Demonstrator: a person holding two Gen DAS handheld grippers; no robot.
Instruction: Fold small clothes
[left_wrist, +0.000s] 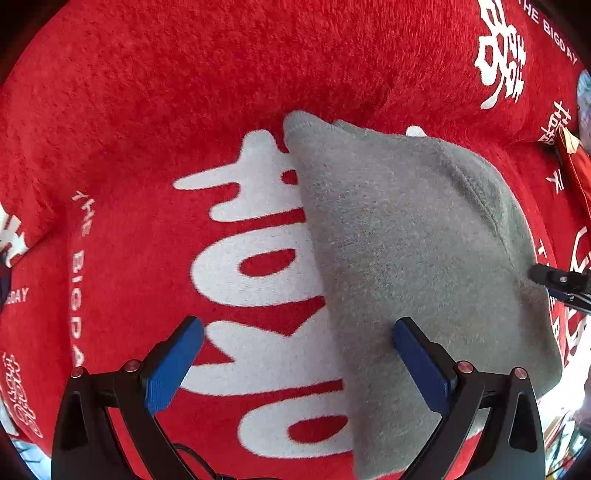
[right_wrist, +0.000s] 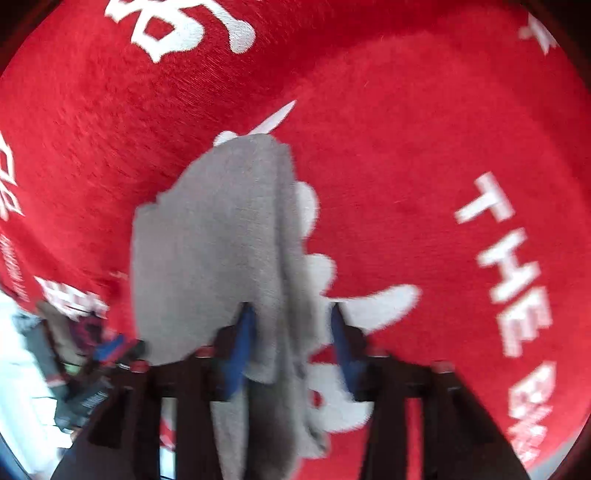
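A small grey fleece cloth (left_wrist: 406, 240) lies on a red blanket (left_wrist: 147, 110) with big white characters. My left gripper (left_wrist: 297, 328) points down over the cloth's near left edge. It is wide open, with one blue pad (left_wrist: 173, 365) above the blanket and the other above the cloth, gripping nothing. My right gripper (left_wrist: 554, 280) shows at the cloth's right edge. In the blurred right wrist view, a bunched fold of the cloth (right_wrist: 221, 236) runs between the right gripper's (right_wrist: 291, 314) blue fingers (right_wrist: 240, 343). A gap shows beside the right finger, so the pads do not squeeze it.
The red blanket (right_wrist: 406, 147) fills both views, with "THE BIGDAY" lettering around its border. A red object (left_wrist: 574, 166) lies at the right edge of the left wrist view. Blurred clutter and bright floor (right_wrist: 22, 350) show beyond the blanket's lower left edge.
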